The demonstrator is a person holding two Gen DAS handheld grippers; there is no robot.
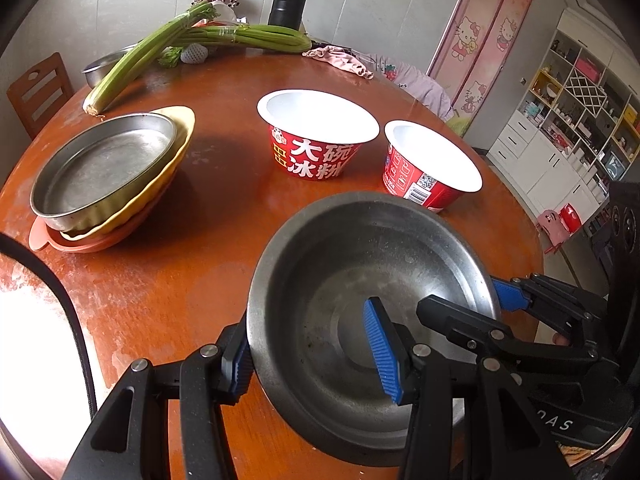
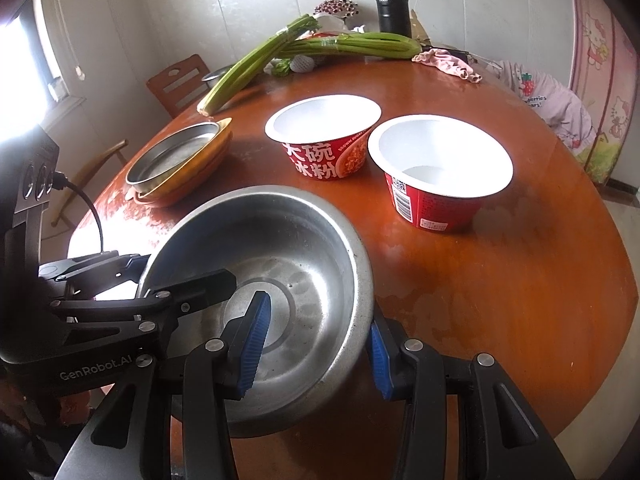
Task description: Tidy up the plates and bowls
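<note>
Steel bowl (image 1: pixel 360 280): rigid, light, slick. Rim grasped by left gripper (image 1: pixel 316 364) and right gripper (image 2: pixel 316 344) jaws, opposite walls.

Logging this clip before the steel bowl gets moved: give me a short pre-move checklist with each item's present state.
1. Left tool straddles the steel bowl wall: ok.
2. Right tool straddles the opposite wall: ok.
3. Pads pressing firmly: cannot tell.
4. Bowl empty: ok.
5. Two red paper bowls stand apart from it: ok.
6. Plate stack top free: ok.
</note>
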